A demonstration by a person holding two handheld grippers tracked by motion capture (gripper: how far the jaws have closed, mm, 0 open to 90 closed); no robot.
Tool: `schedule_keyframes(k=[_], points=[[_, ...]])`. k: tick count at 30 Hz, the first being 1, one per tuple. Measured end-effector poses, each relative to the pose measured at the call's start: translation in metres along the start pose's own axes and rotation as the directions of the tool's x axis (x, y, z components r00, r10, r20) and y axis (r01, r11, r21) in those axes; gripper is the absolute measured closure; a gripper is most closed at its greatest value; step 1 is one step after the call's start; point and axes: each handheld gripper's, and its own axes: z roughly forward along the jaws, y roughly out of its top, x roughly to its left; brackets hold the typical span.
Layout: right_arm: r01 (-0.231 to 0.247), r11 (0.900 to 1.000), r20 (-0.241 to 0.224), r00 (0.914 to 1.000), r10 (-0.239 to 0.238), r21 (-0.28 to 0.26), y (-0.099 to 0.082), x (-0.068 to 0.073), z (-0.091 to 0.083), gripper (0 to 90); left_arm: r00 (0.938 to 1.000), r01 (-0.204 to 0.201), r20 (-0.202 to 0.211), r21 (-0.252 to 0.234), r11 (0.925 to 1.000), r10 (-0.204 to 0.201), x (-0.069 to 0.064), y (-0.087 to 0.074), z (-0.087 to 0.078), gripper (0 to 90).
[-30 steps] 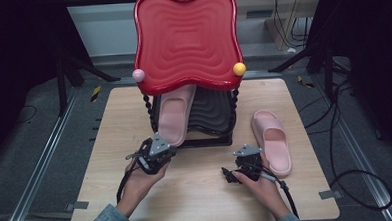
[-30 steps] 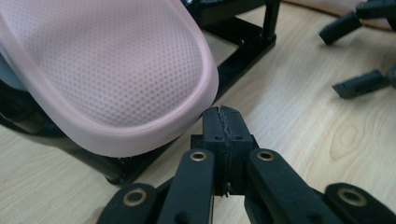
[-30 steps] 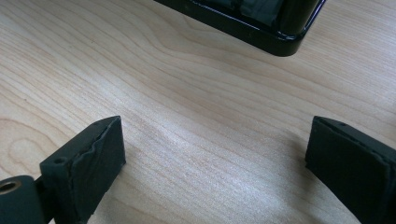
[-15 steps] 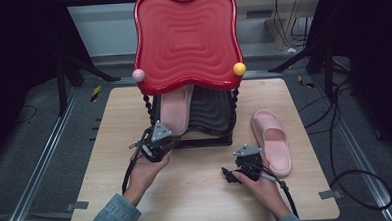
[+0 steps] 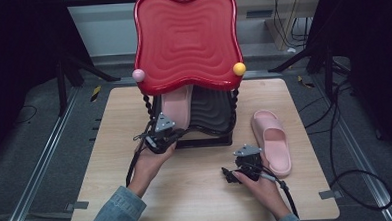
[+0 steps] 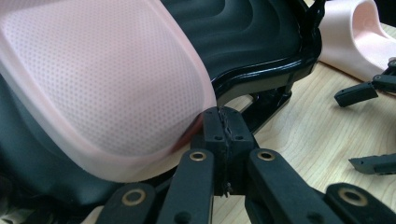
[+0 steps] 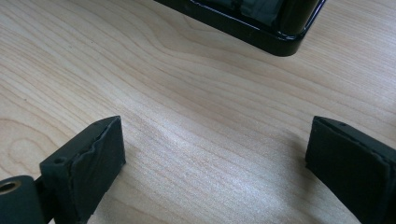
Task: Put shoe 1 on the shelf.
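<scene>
A light wooden table (image 5: 202, 195) carries a 2-tier rack with a wavy glossy red top shelf (image 5: 187, 38) over a ribbed black lower shelf (image 5: 211, 110). A pale pink perforated rubber slipper (image 6: 102, 84) lies on the black shelf; its twin (image 5: 271, 139) sits on the table at the right. The left gripper (image 6: 223, 122) is pinched closed at the shelved slipper's heel edge. The right gripper (image 7: 212, 161) rests agape over bare wood.

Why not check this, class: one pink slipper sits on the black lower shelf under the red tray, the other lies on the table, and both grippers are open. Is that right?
Not quite. The right gripper is open over the table, but the left gripper is shut at the edge of the shelf slipper, as the left gripper view shows. The other slipper does lie on the table.
</scene>
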Motion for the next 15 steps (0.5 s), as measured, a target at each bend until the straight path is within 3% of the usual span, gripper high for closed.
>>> schedule_keyframes(k=[6,10,13,15], points=[[0.001,1.0,-0.003,1.0,-0.001,0.005,0.0,0.0,-0.001,6.1,1.0,0.002,0.007,-0.01,0.9999,-0.002,-0.005,-0.003,-0.012,83.6],[0.026,0.9994,0.01,0.9996,-0.026,0.024,-0.001,0.003,-0.011,15.5,0.9997,0.022,0.007,-0.005,0.9997,-0.022,-0.003,-0.021,-0.029,78.3],[0.054,0.9982,0.037,0.9978,-0.055,0.025,-0.003,0.003,-0.018,20.4,0.9971,0.076,-0.003,-0.004,0.9971,-0.076,0.006,-0.037,-0.043,76.7],[0.044,0.9987,0.049,0.9978,-0.045,0.027,-0.004,0.001,-0.024,26.5,0.9946,0.101,-0.023,0.0,0.9949,-0.101,0.014,-0.048,-0.051,75.4]])
